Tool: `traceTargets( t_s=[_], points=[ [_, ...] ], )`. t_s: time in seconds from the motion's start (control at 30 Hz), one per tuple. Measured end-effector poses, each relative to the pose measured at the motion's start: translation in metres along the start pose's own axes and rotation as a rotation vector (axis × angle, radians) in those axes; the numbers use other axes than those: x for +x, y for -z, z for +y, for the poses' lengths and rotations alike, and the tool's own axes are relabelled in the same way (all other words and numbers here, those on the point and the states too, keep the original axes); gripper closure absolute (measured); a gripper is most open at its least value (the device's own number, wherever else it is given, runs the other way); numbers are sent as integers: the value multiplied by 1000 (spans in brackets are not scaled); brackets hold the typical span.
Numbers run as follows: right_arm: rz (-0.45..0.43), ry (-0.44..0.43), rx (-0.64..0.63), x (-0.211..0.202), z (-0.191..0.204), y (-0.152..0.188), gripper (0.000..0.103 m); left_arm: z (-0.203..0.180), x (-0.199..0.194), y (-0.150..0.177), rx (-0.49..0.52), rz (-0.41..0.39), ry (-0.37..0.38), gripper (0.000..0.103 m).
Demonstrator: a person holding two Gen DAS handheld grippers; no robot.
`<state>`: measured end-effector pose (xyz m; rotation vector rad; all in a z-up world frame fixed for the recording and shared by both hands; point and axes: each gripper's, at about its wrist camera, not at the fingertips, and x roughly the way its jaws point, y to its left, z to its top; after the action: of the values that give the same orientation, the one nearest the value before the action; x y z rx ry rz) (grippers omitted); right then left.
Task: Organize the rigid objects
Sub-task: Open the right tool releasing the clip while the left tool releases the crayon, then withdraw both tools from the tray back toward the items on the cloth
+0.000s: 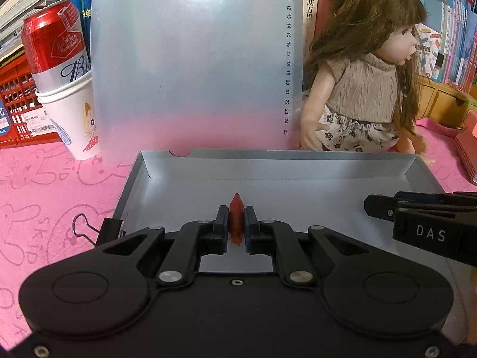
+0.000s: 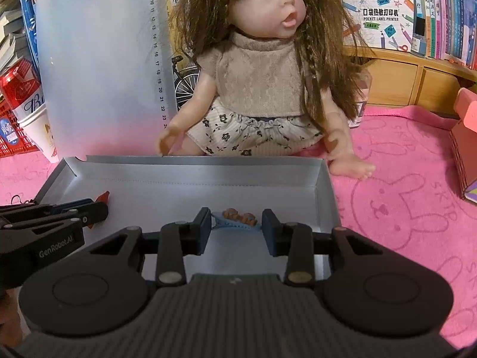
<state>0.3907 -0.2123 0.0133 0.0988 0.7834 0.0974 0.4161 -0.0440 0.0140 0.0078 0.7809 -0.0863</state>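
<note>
A shallow silver-grey box (image 1: 313,161) lies open on the pink cloth; it also shows in the right wrist view (image 2: 325,197). My left gripper (image 1: 236,223) is shut on a small red-orange sausage-shaped piece (image 1: 235,211) and holds it over the box floor. Its tip shows in the right wrist view (image 2: 103,197). My right gripper (image 2: 236,226) is open over the right part of the box, its fingers either side of a blue hair clip with an orange ornament (image 2: 238,219) that lies on the box floor. The right gripper also enters the left wrist view (image 1: 369,207).
A doll (image 2: 262,83) sits right behind the box. A translucent plastic board (image 1: 190,59) stands behind it. A paper cup (image 1: 74,113) holding a red can (image 1: 53,41) is at the left, by a red crate (image 1: 15,101). A black binder clip (image 1: 98,232) lies left of the box. Books line the back.
</note>
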Motion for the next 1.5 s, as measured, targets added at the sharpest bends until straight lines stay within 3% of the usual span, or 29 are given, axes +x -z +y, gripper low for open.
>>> traceTargets(
  t_s=[0.03,0.07,0.17,0.3,0.53,1.13,1.33,1.5],
  points=[
    [-1,1,-1,0,0,0,58,0,0,0,3,1,2,92],
    [-2,5,0,0,0,0,46,0,0,-1,8,1,10,91],
    [-9,-3,11,-4,-1,1,39,0,-3,-1,6,8,51,83],
    [-23,-3,15,-13,-2,1,35,-4,-15,0,32,-18,61,59],
    [-60,-17,-19,-41,1,5,26,-8,-47,0,55,-68,63,44],
    [-168,-87,-120,-135,10,42,12,2,-140,39,49,-143,68,24],
    [-199,-124,-134,-164,11,62,9,2,-161,57,36,-103,101,22],
    [-227,-138,-157,-185,9,75,4,0,-179,74,43,-118,120,22]
  ],
)
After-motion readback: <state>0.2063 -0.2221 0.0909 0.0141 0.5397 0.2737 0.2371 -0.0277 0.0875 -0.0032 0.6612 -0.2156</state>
